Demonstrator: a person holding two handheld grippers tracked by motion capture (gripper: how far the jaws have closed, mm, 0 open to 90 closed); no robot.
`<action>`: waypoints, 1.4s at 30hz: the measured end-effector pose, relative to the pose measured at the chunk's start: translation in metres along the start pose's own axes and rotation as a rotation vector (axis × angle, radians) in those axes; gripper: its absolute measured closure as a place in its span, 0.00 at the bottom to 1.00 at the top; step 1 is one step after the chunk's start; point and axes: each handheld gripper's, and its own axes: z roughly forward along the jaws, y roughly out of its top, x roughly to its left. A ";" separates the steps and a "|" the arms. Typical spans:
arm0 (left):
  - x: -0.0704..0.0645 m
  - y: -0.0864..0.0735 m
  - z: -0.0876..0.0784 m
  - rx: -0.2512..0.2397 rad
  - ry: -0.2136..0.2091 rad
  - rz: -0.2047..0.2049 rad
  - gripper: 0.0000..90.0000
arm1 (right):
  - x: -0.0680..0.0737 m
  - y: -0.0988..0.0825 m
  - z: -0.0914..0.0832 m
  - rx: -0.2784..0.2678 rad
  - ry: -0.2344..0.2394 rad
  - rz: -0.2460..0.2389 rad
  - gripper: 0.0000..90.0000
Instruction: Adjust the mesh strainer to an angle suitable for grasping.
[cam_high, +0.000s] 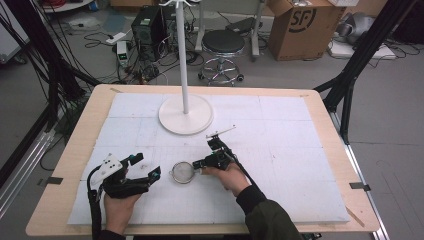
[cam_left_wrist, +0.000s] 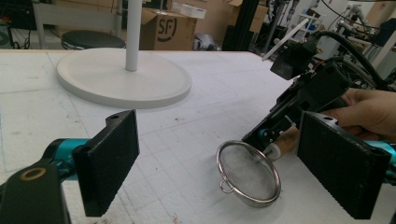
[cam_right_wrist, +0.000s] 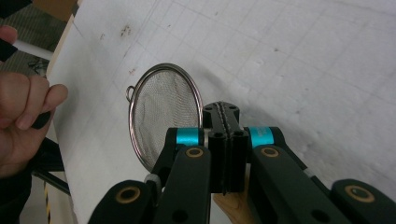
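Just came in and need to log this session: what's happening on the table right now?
A person works two handheld grippers over a white foam-covered table. The right gripper is shut on the wooden handle of a small round metal mesh strainer, holding it near the table's front middle. The left gripper sits beside it with its jaws open, holding nothing. A white pole stand with a round base stands behind.

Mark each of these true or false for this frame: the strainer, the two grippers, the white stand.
1. The right gripper is shut on the strainer's wooden handle. True.
2. The left gripper holds the strainer. False: its jaws stand open and empty, short of it.
3. The strainer has a small wire loop on its rim. True.
4. The white stand lies tipped over. False: it stands upright on its round base.
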 end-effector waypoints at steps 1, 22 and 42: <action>0.000 0.000 0.000 0.000 0.000 -0.001 0.15 | 0.001 0.000 0.002 -0.005 0.002 -0.007 1.00; 0.003 0.000 -0.002 -0.007 0.005 -0.007 0.15 | 0.026 0.006 0.015 -0.045 0.008 -0.061 1.00; 0.001 0.000 -0.001 0.001 0.019 0.003 0.15 | -0.034 -0.079 -0.069 -0.127 -0.033 0.061 1.00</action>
